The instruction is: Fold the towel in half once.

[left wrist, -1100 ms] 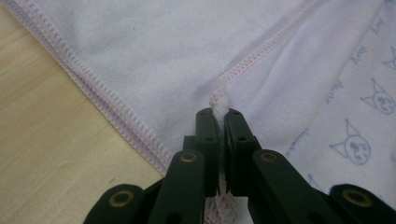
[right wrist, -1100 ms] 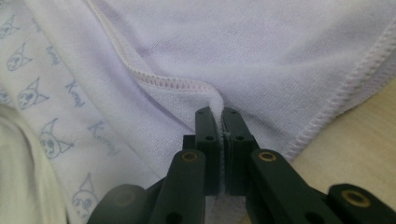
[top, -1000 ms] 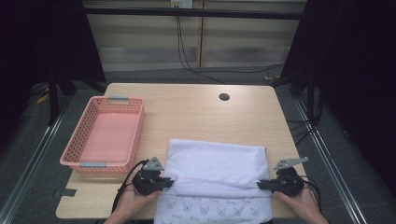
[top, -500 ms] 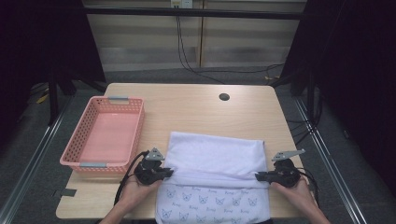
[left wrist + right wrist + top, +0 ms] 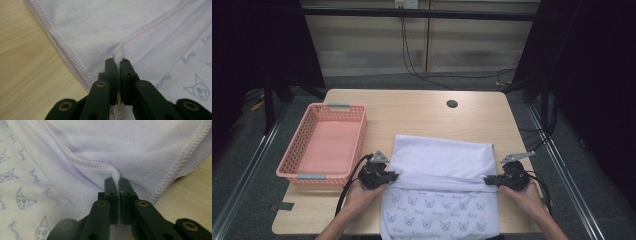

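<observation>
left gripper [image 5: 393, 175] jaws clamped on towel [image 5: 442, 160] hem, right gripper [image 5: 488, 181] jaws pinching opposite edge

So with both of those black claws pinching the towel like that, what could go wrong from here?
1. The left gripper and right gripper each pinch only a thin stitched hem of the white printed towel; a tug could pull it free.
2. If one hand leads, the fold may come out crooked.
3. The towel's near end hangs over the edge of the light wooden table, so it might slide off.
4. The pink plastic basket sits close to the left gripper and could get knocked.
</observation>
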